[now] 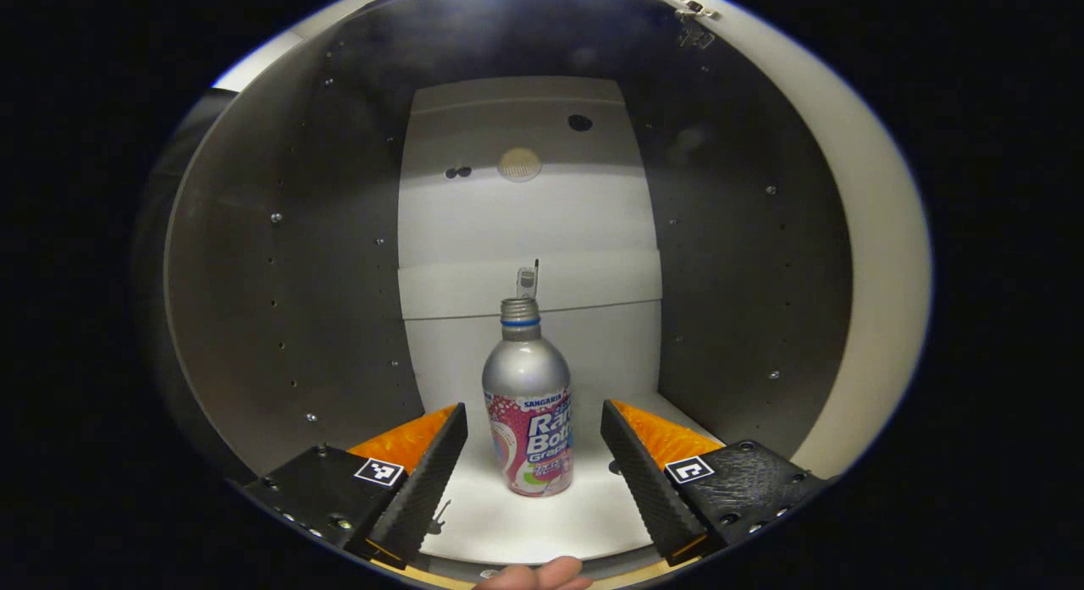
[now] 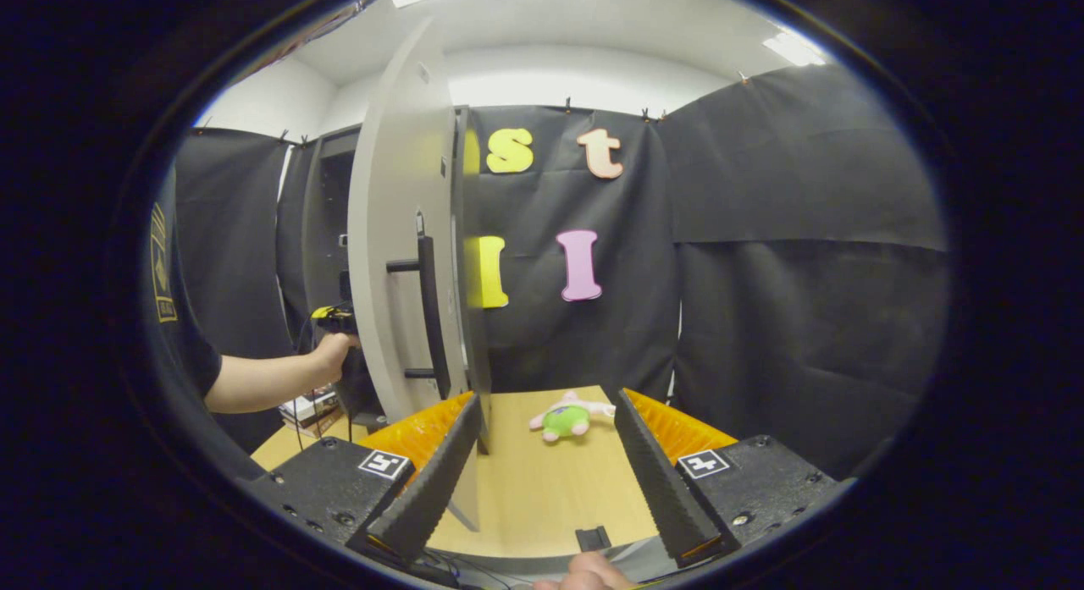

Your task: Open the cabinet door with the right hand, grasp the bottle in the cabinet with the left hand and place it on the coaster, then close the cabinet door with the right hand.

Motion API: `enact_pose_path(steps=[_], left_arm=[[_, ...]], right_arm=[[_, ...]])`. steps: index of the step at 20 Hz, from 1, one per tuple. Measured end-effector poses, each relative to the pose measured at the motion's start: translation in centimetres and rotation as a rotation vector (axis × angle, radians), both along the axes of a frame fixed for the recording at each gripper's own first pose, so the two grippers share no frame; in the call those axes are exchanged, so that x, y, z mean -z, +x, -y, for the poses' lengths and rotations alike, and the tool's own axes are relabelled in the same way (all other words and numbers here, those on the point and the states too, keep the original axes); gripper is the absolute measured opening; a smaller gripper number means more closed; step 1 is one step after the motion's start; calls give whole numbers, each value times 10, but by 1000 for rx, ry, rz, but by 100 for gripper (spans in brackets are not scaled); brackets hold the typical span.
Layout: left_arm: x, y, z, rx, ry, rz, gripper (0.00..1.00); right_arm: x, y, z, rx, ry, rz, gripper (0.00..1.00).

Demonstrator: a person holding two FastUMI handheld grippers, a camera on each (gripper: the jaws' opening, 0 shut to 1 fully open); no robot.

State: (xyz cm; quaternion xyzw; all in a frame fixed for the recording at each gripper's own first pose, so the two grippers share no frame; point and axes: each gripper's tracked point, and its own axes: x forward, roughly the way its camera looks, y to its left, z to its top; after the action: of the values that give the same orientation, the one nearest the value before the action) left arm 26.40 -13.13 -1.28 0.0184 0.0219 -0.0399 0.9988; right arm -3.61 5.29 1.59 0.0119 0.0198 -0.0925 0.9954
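Left gripper (image 1: 533,454) is inside the white-floored cabinet (image 1: 542,522), jaws wide, with the upright silver metal bottle with the pink label (image 1: 527,404) between the fingers, not touching either. Right gripper (image 2: 546,463) jaws wide, holding nothing, just beside the open pale cabinet door with black bar handle (image 2: 394,260); small green-and-pink plush toy (image 2: 569,418) lies on the light wooden table (image 2: 542,497) ahead
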Motion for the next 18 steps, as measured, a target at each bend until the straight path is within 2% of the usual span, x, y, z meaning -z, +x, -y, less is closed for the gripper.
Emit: enact_pose_path(steps=[3, 6, 8, 10, 11, 12, 13, 14, 18], left_arm=[[4, 21, -1, -3, 18, 3, 96], [10, 43, -3, -29, 87, -10, 96], [14, 47, 4, -2, 55, -18, 96], [6, 46, 18, 69, -32, 3, 81], [0, 43, 14, 56, -39, 14, 77], [-5, 42, 8, 31, -25, 31, 86], [-9, 39, 4, 15, -15, 42, 63], [-11, 36, 6, 13, -14, 44, 72], [-20, 8, -1, 12, -38, 37, 72]], right_arm=[[3, 8, 1, -5, -5, -17, 100], [7, 20, -2, -12, 3, -41, 100], [7, 27, -6, -21, -2, -50, 100], [3, 31, -11, -32, -22, -47, 100], [2, 32, -14, -37, -33, -50, 100], [2, 32, -15, -42, -42, -52, 100], [2, 33, -16, -47, -48, -52, 100], [2, 32, -15, -51, -50, -53, 100], [2, 27, -16, -85, -35, -46, 100]])
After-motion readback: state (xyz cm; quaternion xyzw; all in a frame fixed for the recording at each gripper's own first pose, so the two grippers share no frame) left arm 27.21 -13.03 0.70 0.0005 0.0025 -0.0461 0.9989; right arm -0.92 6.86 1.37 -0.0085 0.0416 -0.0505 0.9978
